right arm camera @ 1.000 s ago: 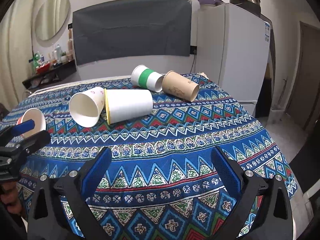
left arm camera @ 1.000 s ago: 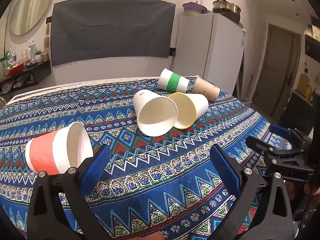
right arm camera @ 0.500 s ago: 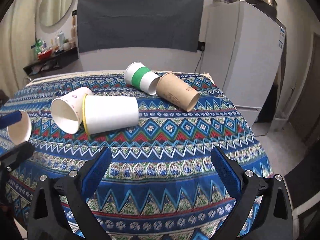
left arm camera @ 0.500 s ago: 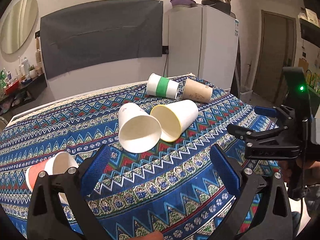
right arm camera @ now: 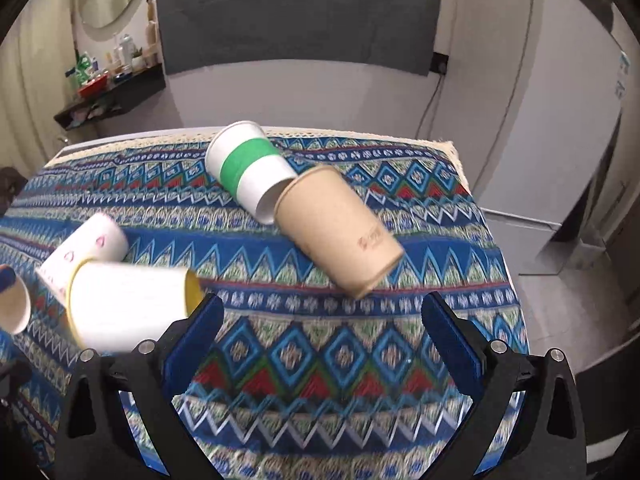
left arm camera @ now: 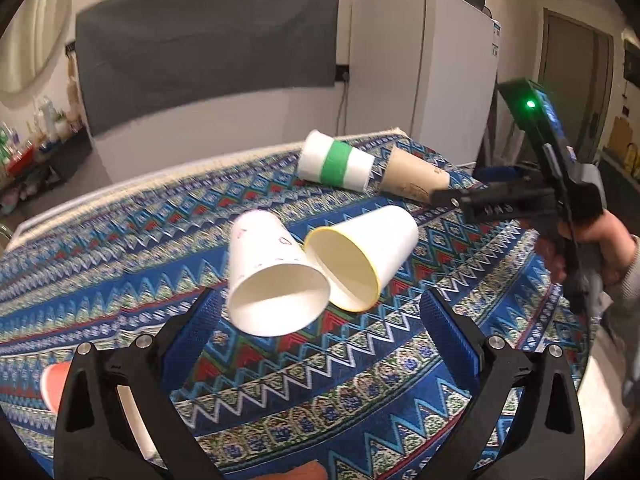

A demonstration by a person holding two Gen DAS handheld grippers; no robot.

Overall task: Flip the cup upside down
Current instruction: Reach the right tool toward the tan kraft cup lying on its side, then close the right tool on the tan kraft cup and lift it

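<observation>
Several paper cups lie on their sides on the patterned tablecloth (left arm camera: 360, 380). A white cup with pink marks (left arm camera: 272, 276) and a yellow-rimmed white cup (left arm camera: 364, 256) lie mouth toward my left gripper (left arm camera: 328, 332), which is open and empty just in front of them. A green-banded cup (right arm camera: 248, 168) and a brown cup (right arm camera: 336, 232) lie ahead of my right gripper (right arm camera: 324, 336), which is open and empty. A red-banded cup (left arm camera: 56, 384) lies at the lower left behind my left finger. The right gripper (left arm camera: 480, 196) also shows in the left wrist view.
A white fridge (left arm camera: 424, 68) stands behind the table on the right. A dark cloth (left arm camera: 208, 48) hangs on the back wall. A shelf with bottles (right arm camera: 108, 80) is at the far left. The table edge (right arm camera: 504, 264) drops off on the right.
Both grippers have moved forward over the table. The white and yellow-rimmed cups are now closer to my left gripper; the brown and green cups are closer to my right gripper. Jaws stay open.
</observation>
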